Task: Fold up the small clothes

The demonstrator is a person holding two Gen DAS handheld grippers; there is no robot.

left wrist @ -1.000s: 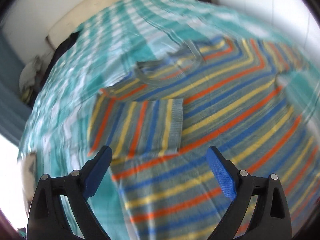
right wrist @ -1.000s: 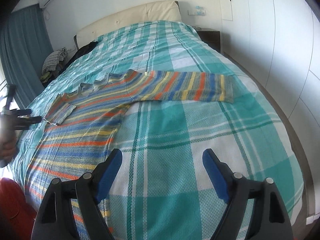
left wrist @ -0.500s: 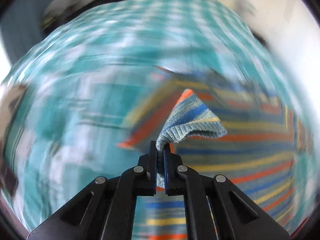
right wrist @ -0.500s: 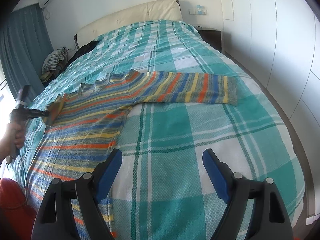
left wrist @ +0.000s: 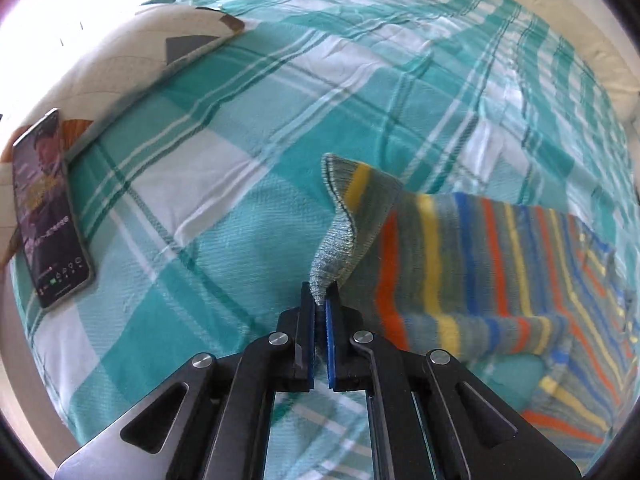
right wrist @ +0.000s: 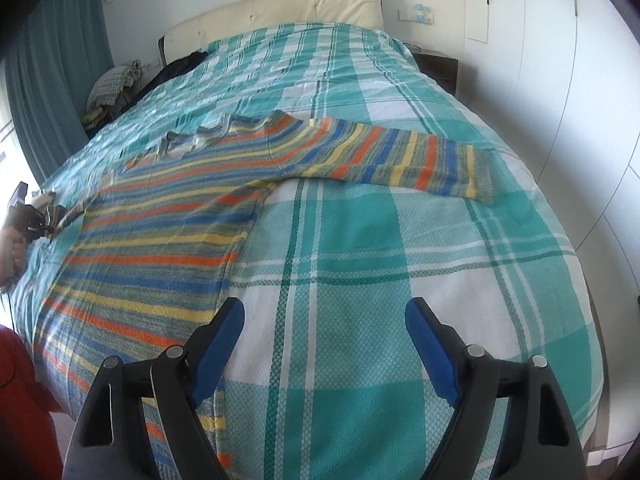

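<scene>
A striped knit sweater (right wrist: 160,216) in grey, blue, orange and yellow lies spread on the teal plaid bedspread (right wrist: 400,280). One sleeve (right wrist: 400,160) stretches flat toward the right. My left gripper (left wrist: 319,300) is shut on the cuff of the other sleeve (left wrist: 340,224), which it holds lifted and pulled out to the left of the body. In the right wrist view that gripper (right wrist: 48,220) shows at the far left edge, held by a hand (right wrist: 10,248). My right gripper (right wrist: 324,320) hangs open over bare bedspread, just right of the sweater's hem.
A phone (left wrist: 48,212) with a lit screen lies on the bedspread at the left, next to a white patterned pillow (left wrist: 120,52). Dark clothes (right wrist: 176,68) and a bundle (right wrist: 112,88) sit near the cream headboard (right wrist: 280,8). White cupboard doors (right wrist: 580,100) run along the right.
My left gripper went from open above the folded-in sleeve to shut on its cuff, then swung left, pulling the sleeve out straight. The right gripper hardly moved.
</scene>
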